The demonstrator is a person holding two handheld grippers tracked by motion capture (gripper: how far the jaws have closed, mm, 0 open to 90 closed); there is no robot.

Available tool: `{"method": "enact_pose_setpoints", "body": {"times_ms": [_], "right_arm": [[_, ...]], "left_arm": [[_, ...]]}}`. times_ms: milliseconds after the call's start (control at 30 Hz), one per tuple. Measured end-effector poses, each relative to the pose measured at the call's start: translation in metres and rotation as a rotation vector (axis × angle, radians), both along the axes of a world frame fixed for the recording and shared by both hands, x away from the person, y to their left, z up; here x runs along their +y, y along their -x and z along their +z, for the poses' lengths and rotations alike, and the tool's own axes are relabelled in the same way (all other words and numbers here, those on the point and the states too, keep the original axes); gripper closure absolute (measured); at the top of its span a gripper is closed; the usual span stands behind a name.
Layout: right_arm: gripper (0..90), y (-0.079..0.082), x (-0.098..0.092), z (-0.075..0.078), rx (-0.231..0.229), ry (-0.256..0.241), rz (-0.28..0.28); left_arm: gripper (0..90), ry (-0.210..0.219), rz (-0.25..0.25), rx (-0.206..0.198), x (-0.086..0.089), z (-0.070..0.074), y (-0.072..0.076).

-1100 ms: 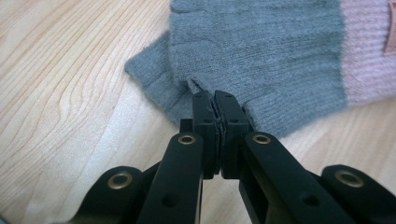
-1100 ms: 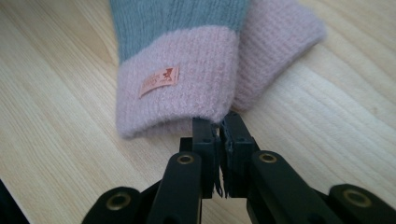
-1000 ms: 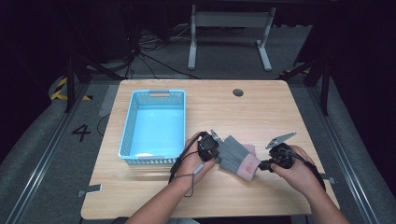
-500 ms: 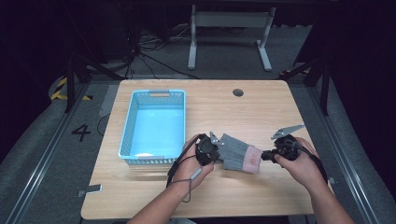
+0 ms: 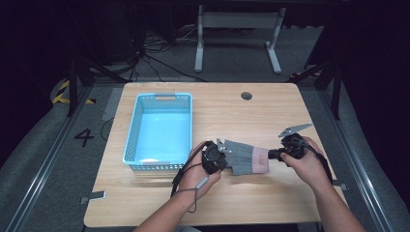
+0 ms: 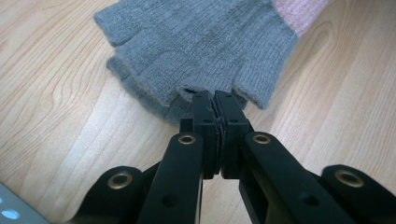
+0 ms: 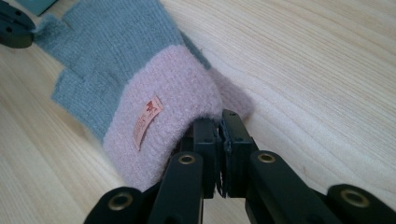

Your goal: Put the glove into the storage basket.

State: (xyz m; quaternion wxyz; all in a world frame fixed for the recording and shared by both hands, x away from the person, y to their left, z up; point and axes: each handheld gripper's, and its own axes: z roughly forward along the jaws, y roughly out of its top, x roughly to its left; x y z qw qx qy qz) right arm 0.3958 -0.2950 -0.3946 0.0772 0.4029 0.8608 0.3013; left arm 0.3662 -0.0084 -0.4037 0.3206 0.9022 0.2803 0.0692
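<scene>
Near the front edge of the wooden tabletop [image 5: 290, 203], just right of the blue plastic basket [image 5: 159, 133], lies one grey fingerless knit glove [image 5: 244, 157] with a pink cuff [image 7: 163, 98], held at both ends. Left gripper [image 5: 215, 157]: jaws pressed together on the finger-end hem, pinching the knit where the short finger openings [image 6: 187, 91] meet the tabletop. Right gripper [image 5: 285, 152]: jaws closed on the lower lip of the cuff, which arches up over them; a small orange label [image 7: 147, 116] shows on the cuff's top face. The glove appears to be doubled, with a second grey layer peeking out beneath the first in the left gripper view, though whether this is a fold or a second glove cannot be settled from these angles.

Judged step: carrying the glove to the basket, or stretching it flat. To do it well, both hands should rise together and keep the span between them constant, so that the knit neither sags nor pulls out of the thin hem grips. Travel should run leftward, clearing the basket's near rim before lowering. The shallower bite seems to be the right one; that grip deserves watching.

Count: one basket, empty; one glove for certain; one label; two grippers; one round cable port [image 5: 246, 95] in the tabletop.
</scene>
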Motion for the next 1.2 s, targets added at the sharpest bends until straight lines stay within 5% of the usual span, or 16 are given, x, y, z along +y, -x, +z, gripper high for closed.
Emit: {"method": "enact_pose_setpoints", "body": {"times_ms": [233, 600, 1033, 1200], "right_arm": [[87.0, -0.014, -0.006, -0.014, 0.040, -0.033, -0.017], [86.8, -0.023, -0.002, -0.031, 0.036, -0.009, -0.039], [81.4, -0.023, -0.002, -0.033, 0.005, 0.003, -0.059], [79.8, -0.022, -0.008, -0.030, -0.003, 0.002, -0.077]], "left_arm": [[88.6, -0.011, -0.003, 0.014, -0.004, -0.008, -0.005], [88.6, -0.041, -0.002, 0.036, -0.006, -0.016, -0.011], [85.9, -0.088, -0.002, 0.055, -0.006, -0.024, -0.015], [80.2, -0.074, 0.007, 0.052, -0.004, -0.021, -0.014]]}}
